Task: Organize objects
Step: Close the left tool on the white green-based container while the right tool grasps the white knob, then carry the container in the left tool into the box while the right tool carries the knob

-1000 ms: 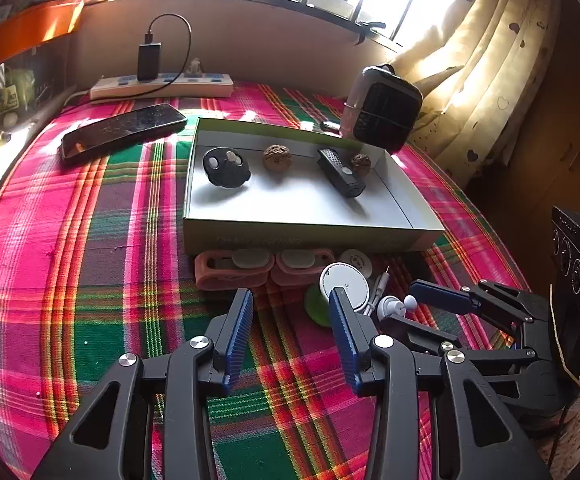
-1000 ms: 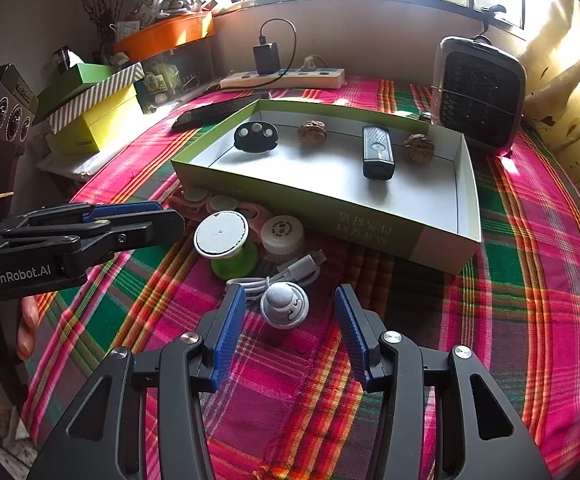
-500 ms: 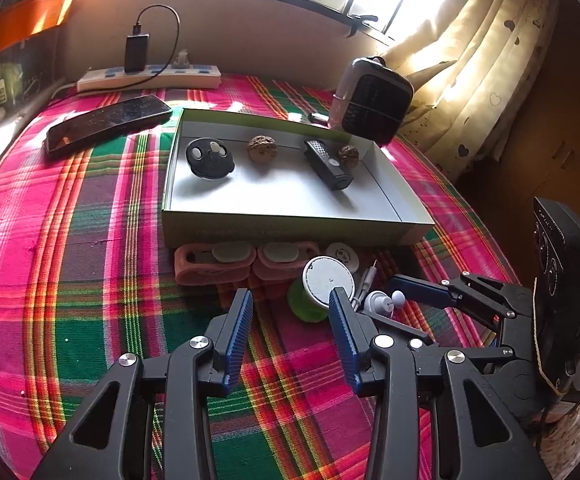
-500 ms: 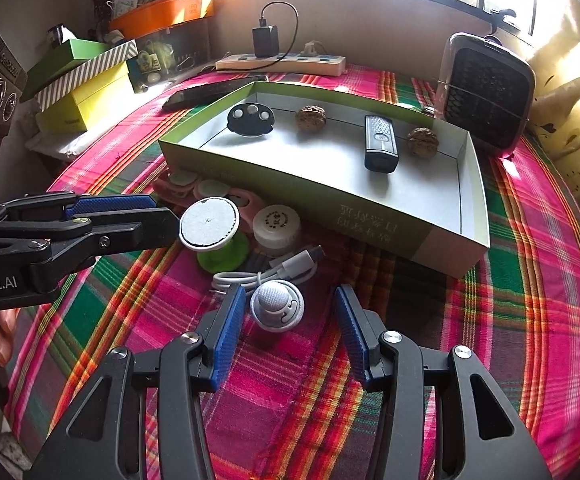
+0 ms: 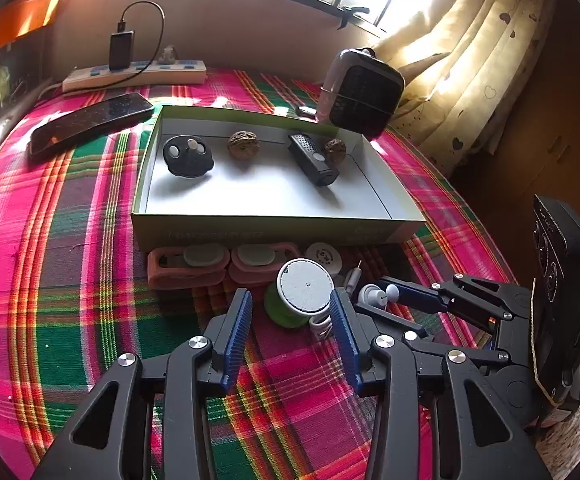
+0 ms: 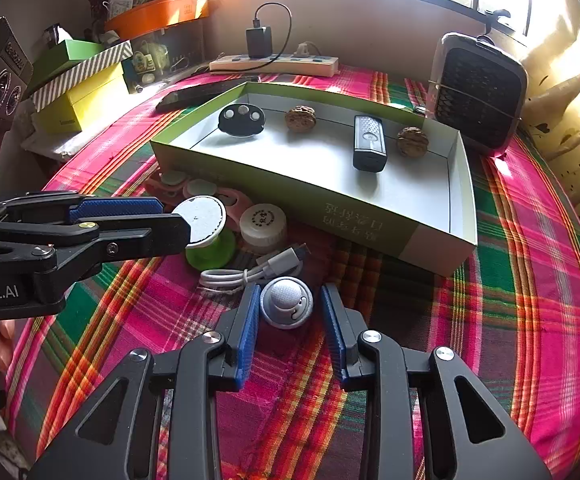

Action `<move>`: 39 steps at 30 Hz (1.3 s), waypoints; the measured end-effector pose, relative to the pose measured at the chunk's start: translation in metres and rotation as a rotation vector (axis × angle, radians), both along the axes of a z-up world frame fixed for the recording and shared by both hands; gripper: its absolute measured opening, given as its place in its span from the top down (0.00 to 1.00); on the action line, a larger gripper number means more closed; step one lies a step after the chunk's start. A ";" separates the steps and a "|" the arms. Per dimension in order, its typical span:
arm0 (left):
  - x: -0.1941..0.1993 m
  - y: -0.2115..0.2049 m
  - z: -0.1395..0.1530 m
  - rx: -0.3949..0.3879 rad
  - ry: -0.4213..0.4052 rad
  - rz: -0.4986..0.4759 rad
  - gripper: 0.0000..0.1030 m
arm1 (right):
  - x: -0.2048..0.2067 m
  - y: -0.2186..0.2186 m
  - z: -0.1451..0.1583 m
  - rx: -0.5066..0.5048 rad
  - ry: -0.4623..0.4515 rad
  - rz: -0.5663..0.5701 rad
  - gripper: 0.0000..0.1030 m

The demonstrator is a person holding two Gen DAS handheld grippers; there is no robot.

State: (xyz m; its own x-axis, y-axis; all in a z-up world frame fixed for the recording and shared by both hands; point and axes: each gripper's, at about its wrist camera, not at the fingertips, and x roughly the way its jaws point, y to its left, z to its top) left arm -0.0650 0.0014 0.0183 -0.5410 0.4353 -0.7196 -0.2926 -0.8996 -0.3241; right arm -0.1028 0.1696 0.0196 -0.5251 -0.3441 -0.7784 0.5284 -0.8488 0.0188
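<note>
Right claw (image 6: 290, 312) closing around grey earbud case (image 6: 286, 303).

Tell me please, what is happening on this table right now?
A person is tidying small items into the green box with two handheld grippers. The right gripper has just been closing its jaws around a small round grey gadget. The left gripper is open around a green spool. Both still lie on the cloth.

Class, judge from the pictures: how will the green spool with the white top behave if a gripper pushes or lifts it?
The green spool stands tilted on its narrow waist, so a push probably tips it. Its round flanges suggest it would then roll. It looks plastic, likely light and rigid.
</note>
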 end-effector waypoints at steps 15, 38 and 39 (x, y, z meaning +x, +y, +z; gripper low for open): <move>-0.010 0.021 -0.003 -0.059 -0.004 -0.001 0.62 | 0.001 0.005 0.000 -0.011 -0.004 0.007 0.74; -0.019 0.021 -0.011 -0.047 -0.028 0.024 0.70 | 0.002 0.005 0.000 -0.016 -0.007 0.008 0.74; -0.019 0.021 -0.011 -0.047 -0.028 0.024 0.70 | 0.002 0.005 0.000 -0.016 -0.007 0.008 0.74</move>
State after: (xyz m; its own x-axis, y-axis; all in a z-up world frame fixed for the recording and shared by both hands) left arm -0.0839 0.0225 0.0069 -0.5301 0.3875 -0.7543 -0.2621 -0.9208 -0.2888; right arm -0.1006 0.1749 0.0200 -0.5169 -0.3605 -0.7764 0.5345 -0.8444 0.0362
